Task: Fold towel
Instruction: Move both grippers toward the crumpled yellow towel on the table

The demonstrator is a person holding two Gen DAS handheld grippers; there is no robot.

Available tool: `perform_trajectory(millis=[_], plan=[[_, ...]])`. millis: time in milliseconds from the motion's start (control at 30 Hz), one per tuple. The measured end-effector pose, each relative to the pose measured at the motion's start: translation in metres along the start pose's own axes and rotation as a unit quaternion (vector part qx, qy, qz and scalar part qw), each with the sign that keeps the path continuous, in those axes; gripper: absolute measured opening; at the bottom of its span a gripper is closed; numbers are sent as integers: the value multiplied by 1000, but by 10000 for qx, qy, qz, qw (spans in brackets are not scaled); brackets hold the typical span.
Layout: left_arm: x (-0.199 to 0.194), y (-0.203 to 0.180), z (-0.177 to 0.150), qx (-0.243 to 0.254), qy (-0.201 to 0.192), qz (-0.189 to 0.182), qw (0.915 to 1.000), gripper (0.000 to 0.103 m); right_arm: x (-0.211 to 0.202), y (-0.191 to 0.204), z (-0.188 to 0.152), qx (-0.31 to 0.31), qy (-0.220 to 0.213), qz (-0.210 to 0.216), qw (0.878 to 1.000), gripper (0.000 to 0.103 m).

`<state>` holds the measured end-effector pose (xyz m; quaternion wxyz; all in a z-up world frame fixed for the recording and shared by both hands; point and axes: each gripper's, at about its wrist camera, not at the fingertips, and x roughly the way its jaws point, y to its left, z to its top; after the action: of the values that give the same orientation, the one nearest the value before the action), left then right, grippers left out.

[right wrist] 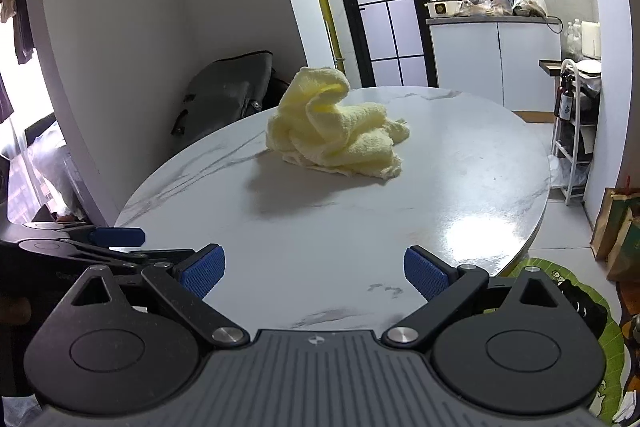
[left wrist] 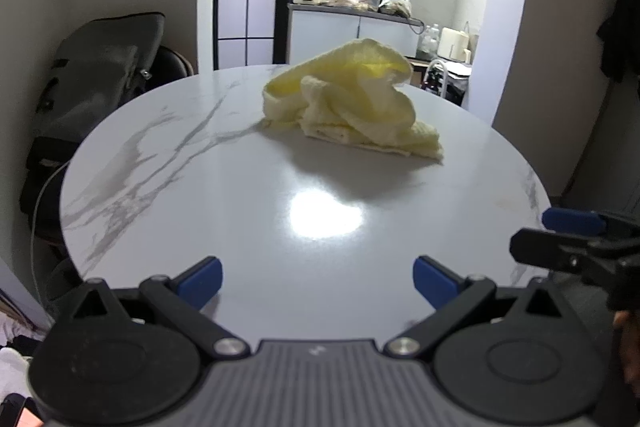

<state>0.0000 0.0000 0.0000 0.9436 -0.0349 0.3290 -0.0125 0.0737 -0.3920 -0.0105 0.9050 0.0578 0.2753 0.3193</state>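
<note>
Left tongs [left wrist: 318, 281]: released, blue pads spread wide at the bottom of the left wrist view; nothing between them; they hang over the near rim of the surface and, as far as I can judge, touch nothing
Right tongs [right wrist: 314, 271]: released just as wide at the bottom of the right wrist view; empty; over the near edge of the surface, well apart from the cloth
Each seen by the other: the right tongs show at the right edge of the left wrist view; the left tongs show at the lower left of the right wrist view; the two sit side by side
Towel [left wrist: 352, 99]: pale yellow, crumpled in a heap with one flap standing up; centre of both views, toward the far side of the surface; untouched
Surface [left wrist: 200, 195]: round, white, marble-veined, glossy with a bright glare patch
Step in hand: the approach; no fold yet made, by my reading
Next move calls for: reaching forward to the heap; finding two corners or an edge among the folds; pinching them and spreading the cloth flat before any folding; the corners are hard to tell from here
</note>
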Motion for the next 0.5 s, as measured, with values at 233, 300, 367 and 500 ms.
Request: perform_trajectory(millis=[233,300,367,500], plan=[[-3,-1,0,49,-252,-99,9996,103,13,0,8,529,-44,273,9982,99],[-7,-2,0,55,-258,-94,9996,103,3,-9,6,628,-217,313,9973,99],[-9,-4,-1,71,-241,-105,9996,103,-14,-20,3,586,-285,272,9975,99],[-7,-6,2,76,-181,-124,9997,103,-5,-5,5,407,-177,126,9989,99]])
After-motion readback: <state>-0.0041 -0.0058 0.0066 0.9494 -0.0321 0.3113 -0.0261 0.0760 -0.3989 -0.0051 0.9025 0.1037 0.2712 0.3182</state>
